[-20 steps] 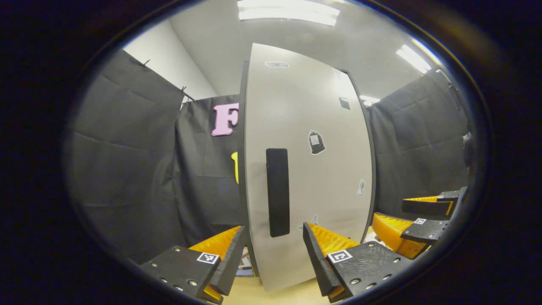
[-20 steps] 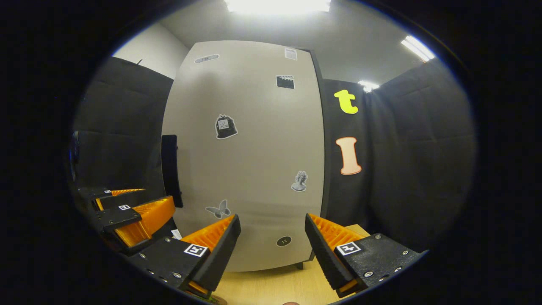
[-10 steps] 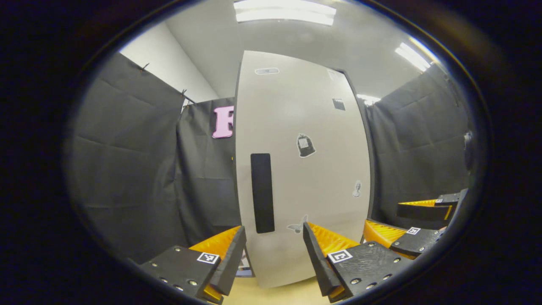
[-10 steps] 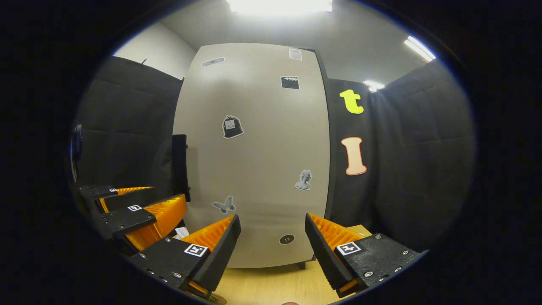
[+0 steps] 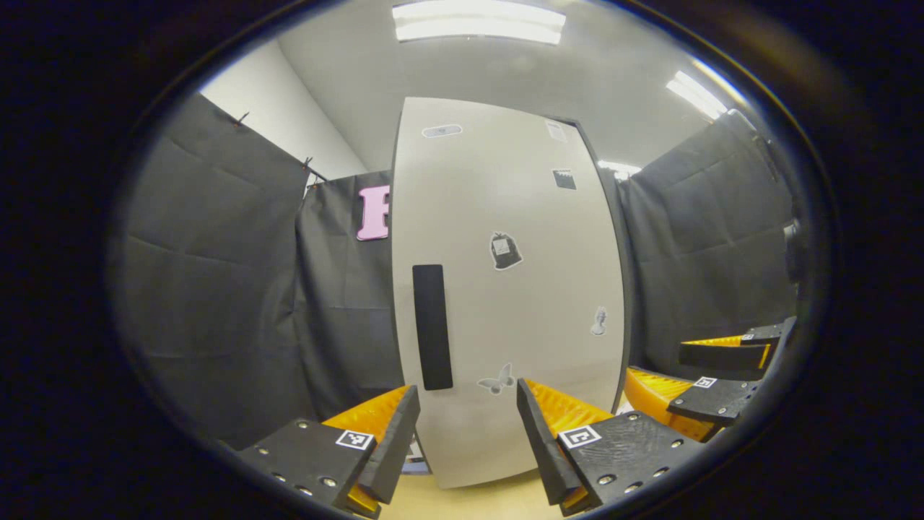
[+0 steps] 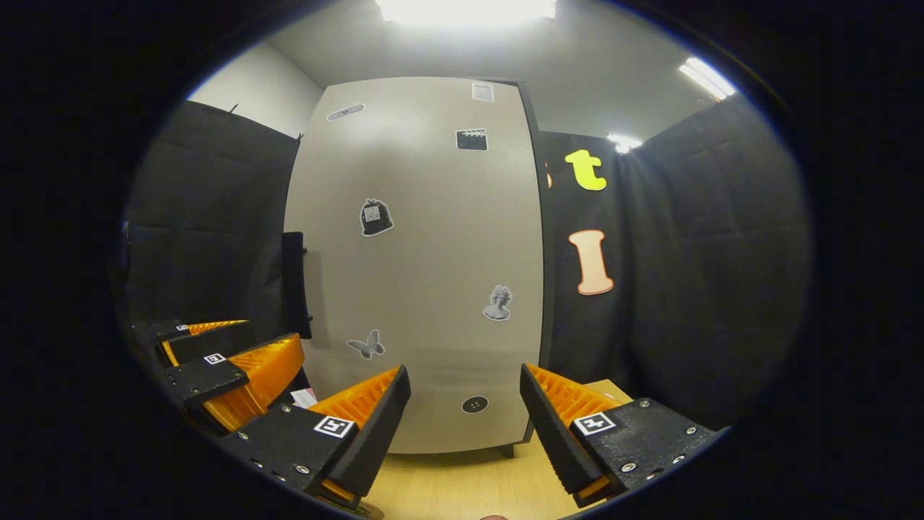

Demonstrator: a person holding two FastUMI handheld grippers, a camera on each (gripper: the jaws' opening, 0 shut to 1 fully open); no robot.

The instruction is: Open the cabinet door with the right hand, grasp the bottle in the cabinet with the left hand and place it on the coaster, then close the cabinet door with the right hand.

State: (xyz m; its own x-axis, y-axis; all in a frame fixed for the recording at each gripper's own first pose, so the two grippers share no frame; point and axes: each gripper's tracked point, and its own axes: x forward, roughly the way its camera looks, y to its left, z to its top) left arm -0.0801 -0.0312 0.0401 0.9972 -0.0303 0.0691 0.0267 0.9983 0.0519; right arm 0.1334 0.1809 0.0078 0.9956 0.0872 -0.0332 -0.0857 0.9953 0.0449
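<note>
Both of your hand-held grippers, right (image 6: 465, 408) and left (image 5: 465, 426), hang spread and empty, now drawn slightly back from the cabinet door (image 6: 419, 260). It looks shut, so the bottle is presumably behind it; the handle (image 6: 292, 285) awaits your right.

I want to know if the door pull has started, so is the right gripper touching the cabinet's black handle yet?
Apart. In the right gripper view, the right gripper hangs open in front of the door, while the black handle sits well off to its left, with bare door between them.
</note>
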